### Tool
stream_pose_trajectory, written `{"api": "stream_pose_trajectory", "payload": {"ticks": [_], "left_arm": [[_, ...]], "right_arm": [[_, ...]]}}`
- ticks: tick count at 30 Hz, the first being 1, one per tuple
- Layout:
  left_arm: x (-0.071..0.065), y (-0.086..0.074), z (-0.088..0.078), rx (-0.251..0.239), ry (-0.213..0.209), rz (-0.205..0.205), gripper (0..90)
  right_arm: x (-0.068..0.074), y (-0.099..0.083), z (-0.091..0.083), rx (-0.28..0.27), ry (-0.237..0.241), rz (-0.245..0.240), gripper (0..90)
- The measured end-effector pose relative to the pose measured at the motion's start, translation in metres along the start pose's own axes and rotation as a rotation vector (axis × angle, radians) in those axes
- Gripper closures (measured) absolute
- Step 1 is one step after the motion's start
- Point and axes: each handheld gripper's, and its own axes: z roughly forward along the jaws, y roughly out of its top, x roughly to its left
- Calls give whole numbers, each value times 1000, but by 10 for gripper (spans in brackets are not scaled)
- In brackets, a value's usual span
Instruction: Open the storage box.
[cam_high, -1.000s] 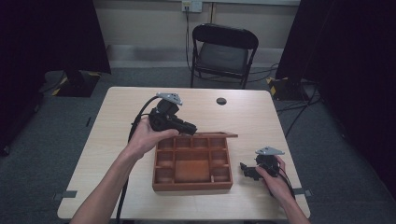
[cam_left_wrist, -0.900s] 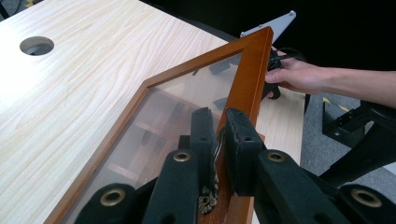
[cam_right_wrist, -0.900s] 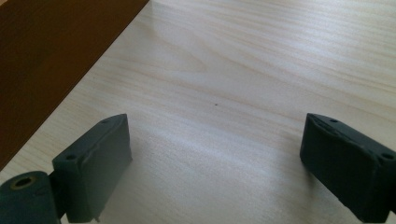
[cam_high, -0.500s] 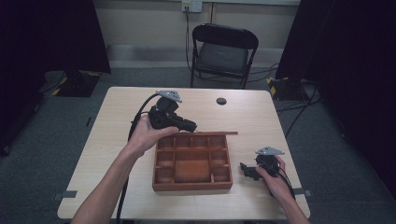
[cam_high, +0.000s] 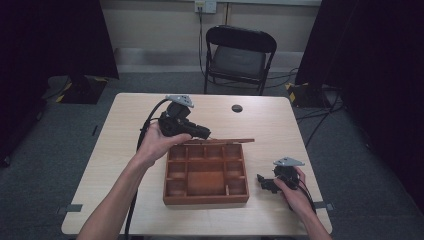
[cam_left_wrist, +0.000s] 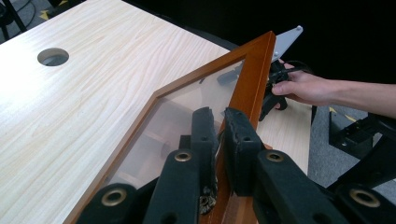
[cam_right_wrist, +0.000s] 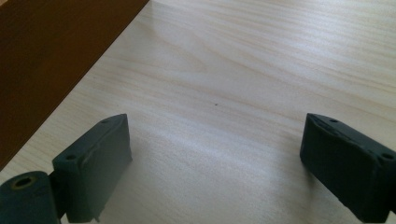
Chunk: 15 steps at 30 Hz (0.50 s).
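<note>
Standing upright, lid (cam_high: 220, 141) runs along box's (cam_high: 206, 198) far edge.

left claw (cam_high: 206, 134) clamped, right claw (cam_high: 261, 181) spread wide

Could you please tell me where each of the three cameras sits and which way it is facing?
High view: above the person's side, looking forward and down on the table; both forearms show.
Left gripper view: on the left gripper, looking along jaws clamped on the glazed lid; the other hand shows beyond.
Right gripper view: on the right gripper, facing tabletop between open jaws.
Shared: the wooden box.
</note>
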Motion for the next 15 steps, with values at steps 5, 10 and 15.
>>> {"api": "stream_pose_trajectory", "payload": {"ticks": [5, 10, 15], "left_arm": [[4, 1, -1, -21, -6, -10, 834], [7, 1, -2, -38, -10, -20, 838], [8, 2, -2, -42, -6, -16, 839]], "right_arm": [[0, 0, 0, 0, 0, 0, 80], [0, 0, 0, 0, 0, 0, 80], [0, 0, 0, 1, 0, 2, 80]]}}
